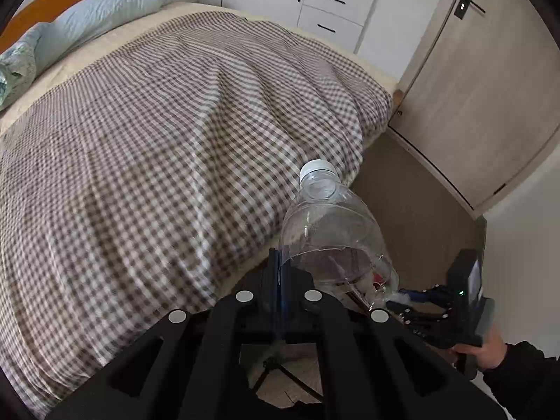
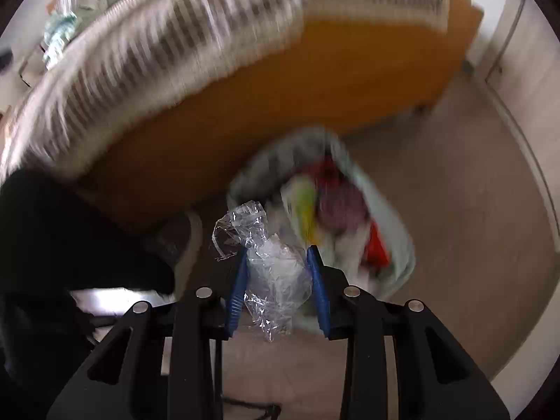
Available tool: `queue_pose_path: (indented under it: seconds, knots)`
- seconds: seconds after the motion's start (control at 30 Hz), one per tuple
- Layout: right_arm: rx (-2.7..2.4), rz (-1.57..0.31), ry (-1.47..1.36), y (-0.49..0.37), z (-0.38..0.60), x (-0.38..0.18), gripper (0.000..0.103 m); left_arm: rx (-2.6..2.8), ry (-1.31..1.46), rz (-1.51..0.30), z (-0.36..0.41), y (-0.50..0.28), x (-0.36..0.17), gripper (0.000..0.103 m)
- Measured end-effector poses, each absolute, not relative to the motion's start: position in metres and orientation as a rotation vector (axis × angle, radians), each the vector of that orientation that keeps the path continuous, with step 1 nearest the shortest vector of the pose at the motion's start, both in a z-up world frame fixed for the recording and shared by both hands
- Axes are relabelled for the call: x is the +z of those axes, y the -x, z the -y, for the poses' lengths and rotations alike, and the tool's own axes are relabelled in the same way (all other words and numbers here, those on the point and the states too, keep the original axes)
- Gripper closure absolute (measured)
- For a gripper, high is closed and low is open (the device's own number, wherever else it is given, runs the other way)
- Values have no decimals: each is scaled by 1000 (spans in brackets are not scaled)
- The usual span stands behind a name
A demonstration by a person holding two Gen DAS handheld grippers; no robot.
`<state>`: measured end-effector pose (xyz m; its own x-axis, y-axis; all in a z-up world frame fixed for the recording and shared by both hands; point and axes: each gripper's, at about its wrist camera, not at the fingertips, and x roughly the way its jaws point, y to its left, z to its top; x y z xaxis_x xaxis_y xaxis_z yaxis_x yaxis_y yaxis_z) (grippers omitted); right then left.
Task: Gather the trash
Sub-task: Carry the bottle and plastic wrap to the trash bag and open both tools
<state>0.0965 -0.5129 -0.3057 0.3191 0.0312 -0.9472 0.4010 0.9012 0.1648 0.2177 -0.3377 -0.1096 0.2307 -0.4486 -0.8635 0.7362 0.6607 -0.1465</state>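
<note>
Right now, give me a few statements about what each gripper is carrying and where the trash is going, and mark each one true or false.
1. The left gripper is shut on a clear plastic bottle. True.
2. The bottle has no cap. False: a white cap is on its neck.
3. The right gripper holds crumpled clear plastic wrap between its blue fingers. True.
4. The trash bag on the floor is empty. False: blurred colourful items already lie in it.
5. The bed cover is plain blue. False: the checked bedspread is brown and white.
</note>
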Motion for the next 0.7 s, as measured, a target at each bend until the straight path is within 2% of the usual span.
queue_pose_path:
  seconds: [0.17, 0.33, 0.47, 0.63, 0.7]
  knots:
    - [-250, -1338, -560, -69, 504, -386, 69, -857, -440, -1137, 367, -195, -147, 103]
    - [-354, -1379, -660, -61, 527, -440, 69, -903, -570, -1252, 400, -182, -189, 103]
    - [-471, -1368, -727, -54, 563, -461, 69, -926, -698, -1322, 430, -168, -231, 103]
    - [-488, -1336, -765, -45, 583, -461, 69, -999, -861, -1464, 470, -152, -285, 103]
    - [-454, -1358, -787, -43, 586, -464, 68, -971, -815, -1453, 478, -165, -292, 103]
